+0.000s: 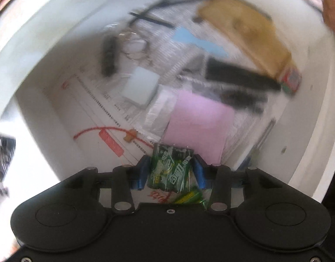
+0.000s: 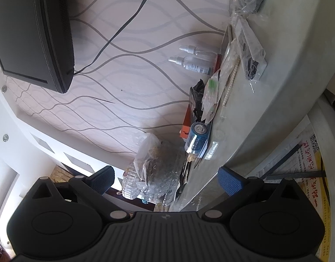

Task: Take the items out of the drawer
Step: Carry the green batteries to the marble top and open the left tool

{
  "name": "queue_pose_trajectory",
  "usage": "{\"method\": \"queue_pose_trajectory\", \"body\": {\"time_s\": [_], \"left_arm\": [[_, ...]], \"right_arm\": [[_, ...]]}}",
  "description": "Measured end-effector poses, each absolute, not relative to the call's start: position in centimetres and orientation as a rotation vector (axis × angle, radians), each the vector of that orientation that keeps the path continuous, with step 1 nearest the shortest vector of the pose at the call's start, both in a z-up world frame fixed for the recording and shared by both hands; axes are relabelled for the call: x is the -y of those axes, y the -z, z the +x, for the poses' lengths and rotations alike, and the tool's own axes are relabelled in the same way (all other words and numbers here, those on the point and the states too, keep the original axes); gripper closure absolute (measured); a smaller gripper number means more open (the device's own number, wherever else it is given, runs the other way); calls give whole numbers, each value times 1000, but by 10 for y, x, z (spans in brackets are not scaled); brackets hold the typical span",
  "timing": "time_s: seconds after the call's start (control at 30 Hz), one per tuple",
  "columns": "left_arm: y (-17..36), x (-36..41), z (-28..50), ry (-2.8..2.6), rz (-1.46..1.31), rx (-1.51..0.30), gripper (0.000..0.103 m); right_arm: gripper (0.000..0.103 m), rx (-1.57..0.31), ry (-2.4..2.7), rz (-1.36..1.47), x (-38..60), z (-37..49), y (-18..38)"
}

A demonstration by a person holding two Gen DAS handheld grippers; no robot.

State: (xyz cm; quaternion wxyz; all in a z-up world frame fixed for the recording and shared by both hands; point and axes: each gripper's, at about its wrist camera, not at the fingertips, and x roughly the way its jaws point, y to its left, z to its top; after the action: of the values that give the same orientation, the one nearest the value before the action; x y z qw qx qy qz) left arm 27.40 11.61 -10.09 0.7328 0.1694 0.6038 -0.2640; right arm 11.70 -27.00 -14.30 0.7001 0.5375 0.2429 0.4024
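Observation:
In the left wrist view my left gripper (image 1: 171,170) is shut on a green shrink-wrapped pack of batteries (image 1: 170,169), held above the open white drawer (image 1: 58,100). Another green and yellow battery pack (image 1: 190,197) shows just below it. The drawer holds printed papers, a pink pad (image 1: 200,126), a white square box (image 1: 141,86), a key ring (image 1: 134,45), a black bar (image 1: 239,76) and a brown board (image 1: 244,32). In the right wrist view my right gripper (image 2: 165,180) is open and holds nothing, near the edge of a grey countertop (image 2: 265,83) where a blue battery (image 2: 197,139) lies.
On the countertop lie plastic bags, two spray bottles (image 2: 195,62) and a packaged cable (image 2: 251,50). A dark monitor (image 2: 34,28) hangs on the wavy-patterned wall. Bubble wrap and bags (image 2: 152,170) sit beyond the counter's end. A person's hand (image 1: 333,4) shows at the drawer's far right.

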Motion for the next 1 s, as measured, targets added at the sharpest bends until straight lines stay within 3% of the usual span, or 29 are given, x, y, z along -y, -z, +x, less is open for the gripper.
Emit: {"method": "queue_pose_trajectory", "body": {"time_s": [0.2, 0.6, 1.0], "left_arm": [[46, -130, 260, 504, 121, -1229, 64], [-42, -116, 319, 353, 65, -1055, 64], [-30, -138, 455, 207, 122, -1074, 63]], "right_arm": [[0, -541, -900, 1209, 271, 118, 144], [0, -542, -900, 1213, 273, 118, 146], [0, -550, -913, 1280, 276, 122, 153]]}}
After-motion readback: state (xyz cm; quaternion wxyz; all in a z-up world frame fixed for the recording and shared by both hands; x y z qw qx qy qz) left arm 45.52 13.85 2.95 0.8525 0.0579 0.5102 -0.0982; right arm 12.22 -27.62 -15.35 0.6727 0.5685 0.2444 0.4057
